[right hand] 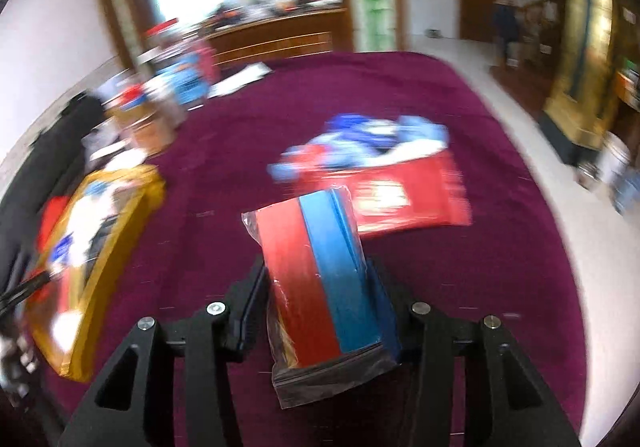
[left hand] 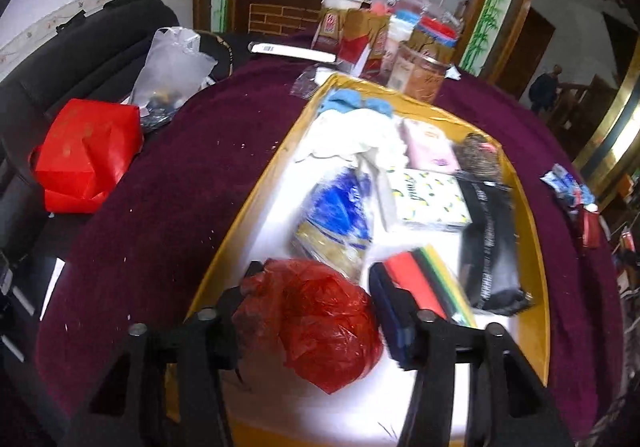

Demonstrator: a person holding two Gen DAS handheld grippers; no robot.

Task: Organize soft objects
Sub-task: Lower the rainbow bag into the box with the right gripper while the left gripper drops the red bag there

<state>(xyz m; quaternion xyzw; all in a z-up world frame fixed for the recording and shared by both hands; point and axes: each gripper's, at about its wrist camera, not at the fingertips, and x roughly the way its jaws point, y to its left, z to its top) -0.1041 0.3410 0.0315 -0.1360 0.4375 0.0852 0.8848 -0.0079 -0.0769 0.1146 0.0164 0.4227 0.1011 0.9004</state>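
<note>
A yellow-rimmed tray (left hand: 256, 183) lies on the purple tablecloth, holding a blue-and-gold packet (left hand: 340, 215), a lemon-print tissue pack (left hand: 428, 203), a black pouch (left hand: 488, 247), a striped multicolour pack (left hand: 428, 283) and white cloth (left hand: 352, 135). A crumpled red plastic bag (left hand: 312, 323) rests on the tray's near end, between the fingers of my left gripper (left hand: 318, 279), which stands open around it. My right gripper (right hand: 316, 287) is shut on a clear zip bag of red and blue folded sheets (right hand: 316, 247), held above the cloth. In the blurred right wrist view the tray (right hand: 120, 231) is at the left.
A red flat packet (right hand: 400, 199) and a blue-and-white soft heap (right hand: 372, 143) lie on the table beyond the right gripper. A red paper bag (left hand: 84, 155) and a clear plastic bag (left hand: 172, 67) sit left of the tray. Jars and boxes (left hand: 400, 39) crowd the back; a person (left hand: 544, 87) stands far off.
</note>
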